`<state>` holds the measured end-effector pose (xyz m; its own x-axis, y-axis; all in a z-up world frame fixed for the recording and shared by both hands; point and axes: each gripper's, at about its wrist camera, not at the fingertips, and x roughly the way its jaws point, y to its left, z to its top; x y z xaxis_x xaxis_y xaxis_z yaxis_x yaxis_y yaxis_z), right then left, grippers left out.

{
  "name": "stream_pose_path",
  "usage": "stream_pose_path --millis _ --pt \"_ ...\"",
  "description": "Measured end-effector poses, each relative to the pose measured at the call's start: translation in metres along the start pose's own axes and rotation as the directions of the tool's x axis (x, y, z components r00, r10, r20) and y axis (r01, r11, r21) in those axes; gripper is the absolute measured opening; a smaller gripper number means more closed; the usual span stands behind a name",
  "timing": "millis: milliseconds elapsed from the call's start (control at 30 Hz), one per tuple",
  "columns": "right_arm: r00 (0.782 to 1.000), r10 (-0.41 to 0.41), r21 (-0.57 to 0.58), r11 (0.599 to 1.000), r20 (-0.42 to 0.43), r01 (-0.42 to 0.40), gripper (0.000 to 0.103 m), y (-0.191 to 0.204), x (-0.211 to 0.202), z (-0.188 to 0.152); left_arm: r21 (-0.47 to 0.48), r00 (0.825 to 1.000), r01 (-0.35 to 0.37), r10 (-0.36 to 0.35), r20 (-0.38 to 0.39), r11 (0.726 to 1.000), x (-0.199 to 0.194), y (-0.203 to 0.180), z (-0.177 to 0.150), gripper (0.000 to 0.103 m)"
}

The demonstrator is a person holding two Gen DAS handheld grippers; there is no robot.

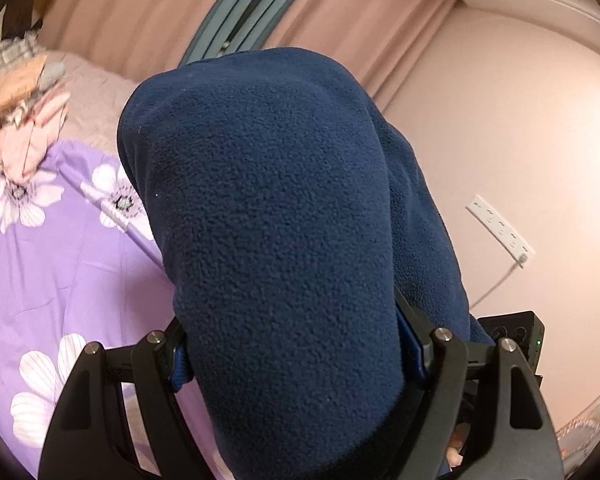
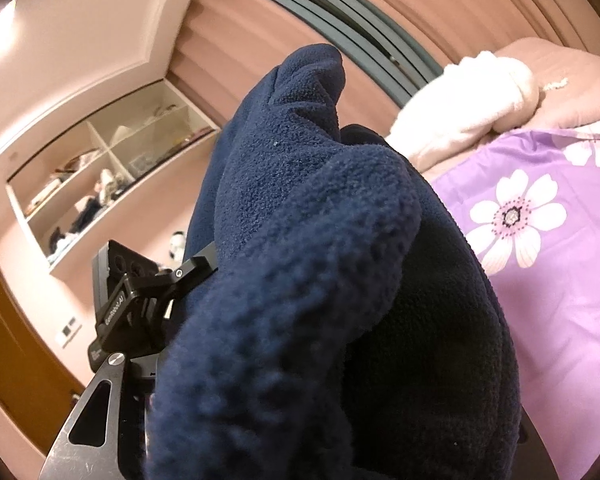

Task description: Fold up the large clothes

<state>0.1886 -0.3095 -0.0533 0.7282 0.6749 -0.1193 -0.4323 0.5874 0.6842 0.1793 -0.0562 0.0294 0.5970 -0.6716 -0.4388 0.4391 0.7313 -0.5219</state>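
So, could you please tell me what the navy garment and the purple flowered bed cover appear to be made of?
Navy garment: looks like fleece, probably synthetic; matte, with a pebbled, pilled nap and thick, soft rounded folds.
Purple flowered bed cover: looks like thin woven cloth, cotton or a polyester blend; smooth with a slight sheen, fine creases and a flat printed flower pattern. The exact fibre cannot be told from the look.

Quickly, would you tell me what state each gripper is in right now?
Left gripper: closed on the navy fleece, which bulges between its fingers.
Right gripper: buried under the fleece; cannot be told.
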Motion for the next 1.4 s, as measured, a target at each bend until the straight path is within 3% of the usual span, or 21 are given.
stream_pose_path --millis 200,333,400,433,467,500,567,700,800,867,933,1000,1133,1200,1267,1333,1400 --pt "0.995 -0.056 0.094 0.994 -0.083 0.064 0.058 -0.063 0.063 -0.004 -0.076 0.992 -0.082 0.074 -0.099 0.994 0.076 0.075 -0.009 0.079" --pt "0.971 -0.166 0.147 0.970 -0.174 0.192 0.058 -0.116 0.097 -0.033 -0.128 0.963 -0.164 0.131 -0.234 0.978 0.137 0.130 -0.042 0.079" --pt "0.942 -0.230 0.172 0.946 -0.245 0.275 0.058 -0.145 0.112 -0.055 -0.158 0.937 -0.216 0.159 -0.311 0.964 0.165 0.160 -0.062 0.083" --pt "0.935 -0.236 0.174 0.942 -0.266 0.287 0.058 -0.152 0.117 -0.061 -0.173 0.939 -0.213 0.153 -0.308 0.962 0.170 0.171 -0.069 0.086" --pt "0.942 -0.214 0.185 0.946 -0.258 0.266 0.058 -0.162 0.120 -0.071 -0.199 0.955 -0.165 0.107 -0.276 0.966 0.168 0.180 -0.073 0.089" --pt "0.954 -0.186 0.203 0.951 -0.234 0.235 0.058 -0.165 0.116 -0.075 -0.212 0.961 -0.144 0.085 -0.265 0.966 0.165 0.184 -0.074 0.090" --pt "0.958 -0.165 0.221 0.951 -0.235 0.218 0.059 -0.165 0.111 -0.075 -0.203 0.957 -0.156 0.098 -0.272 0.967 0.162 0.185 -0.074 0.091" --pt "0.942 -0.216 0.194 0.943 -0.257 0.269 0.060 -0.144 0.099 -0.071 -0.097 0.929 -0.282 0.247 -0.276 0.954 0.143 0.155 -0.067 0.091" --pt "0.918 -0.285 0.124 0.937 -0.275 0.328 0.061 -0.121 0.079 -0.061 0.021 0.897 -0.394 0.389 -0.210 0.919 0.109 0.127 -0.059 0.088" --pt "0.885 -0.379 0.080 0.907 -0.270 0.413 0.066 -0.109 0.059 -0.053 0.049 0.897 -0.422 0.425 -0.125 0.905 0.071 0.110 -0.056 0.089" --pt "0.862 -0.443 0.029 0.886 -0.247 0.463 0.067 -0.093 0.038 -0.046 0.022 0.884 -0.463 0.464 -0.056 0.886 0.029 0.093 -0.051 0.089" --pt "0.855 -0.469 0.005 0.876 -0.223 0.482 0.068 -0.076 0.020 -0.043 0.012 0.879 -0.476 0.477 -0.023 0.879 0.000 0.077 -0.048 0.089" --pt "0.869 -0.480 -0.050 0.877 -0.122 0.478 0.073 -0.023 -0.017 -0.032 0.002 0.876 -0.482 0.482 0.033 0.876 -0.048 0.044 -0.047 0.090" --pt "0.878 -0.471 -0.073 0.882 -0.091 0.465 0.076 -0.005 -0.025 -0.027 0.021 0.865 -0.500 0.498 0.058 0.866 -0.065 0.026 -0.050 0.096" --pt "0.888 -0.457 -0.118 0.886 -0.051 0.449 0.086 0.022 -0.036 -0.024 0.040 0.857 -0.513 0.509 0.074 0.857 -0.072 0.012 -0.055 0.103" --pt "0.895 -0.446 -0.160 0.885 -0.026 0.437 0.093 0.039 -0.040 -0.021 0.043 0.858 -0.509 0.504 0.097 0.859 -0.080 0.001 -0.061 0.103" --pt "0.897 -0.442 -0.177 0.882 0.010 0.437 0.094 0.055 -0.049 -0.022 0.038 0.857 -0.508 0.500 0.128 0.861 -0.092 -0.009 -0.069 0.103"
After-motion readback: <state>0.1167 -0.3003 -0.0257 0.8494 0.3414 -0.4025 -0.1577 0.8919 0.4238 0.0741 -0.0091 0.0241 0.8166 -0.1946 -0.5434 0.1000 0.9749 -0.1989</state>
